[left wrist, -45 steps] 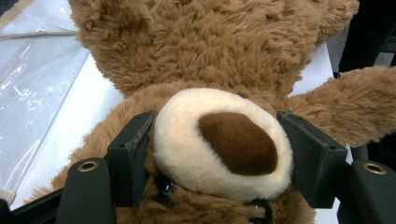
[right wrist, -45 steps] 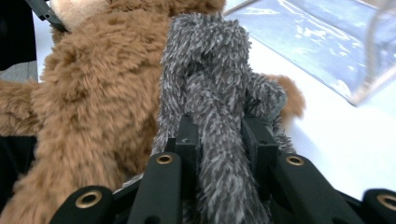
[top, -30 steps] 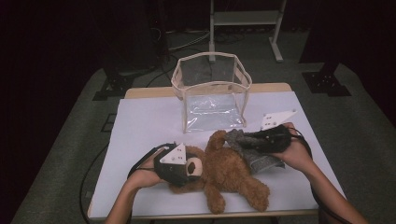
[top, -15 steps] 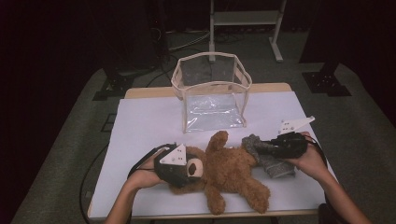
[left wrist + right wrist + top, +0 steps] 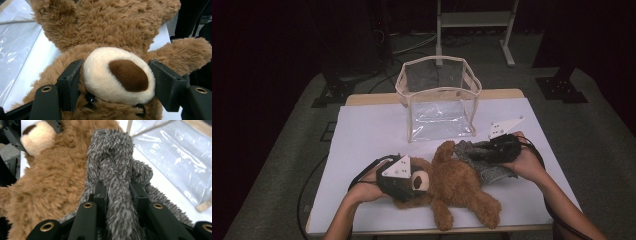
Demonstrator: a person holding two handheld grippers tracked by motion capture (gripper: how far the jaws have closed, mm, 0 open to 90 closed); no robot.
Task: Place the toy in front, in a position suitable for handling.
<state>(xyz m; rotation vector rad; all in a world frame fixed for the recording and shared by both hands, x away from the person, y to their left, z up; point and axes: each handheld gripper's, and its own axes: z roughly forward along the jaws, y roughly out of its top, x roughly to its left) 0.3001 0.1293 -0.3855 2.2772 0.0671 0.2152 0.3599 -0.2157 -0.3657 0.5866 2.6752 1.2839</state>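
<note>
My left claw (image 5: 117,82) is clamped on the teddy bear (image 5: 457,187) by its head: the two black jaws press in on either side of the cream muzzle, with the brown nose bulging up between them. The bear lies flat on the bench (image 5: 362,135), its body stretching away from that claw towards my right hand, one arm flung up towards the clear bag (image 5: 439,102).

My right claw (image 5: 117,192) is clenched tight on a strip of the grey furry cloth (image 5: 112,157), which rises up between the jaws and folds into a knot just ahead of them. In the high view that cloth (image 5: 484,160) sits beside the bear's shoulder, partly spread on the bench under my right claw (image 5: 492,150), touching the brown fur on the side nearest my left claw (image 5: 404,182).

As I judge it, the work is somewhere in the middle. Both soft things are gripped, so the picking-up part is done, but neither has left the bench. The clear bag stands open and upright beyond both claws, farther across the bench, and I see nothing inside it yet. What remains, I think, is to pull the grey cloth free of the bear, then lift each thing over the bag's rim and let go. The bear looks bulky against that opening, so it may need guiding in.
</note>
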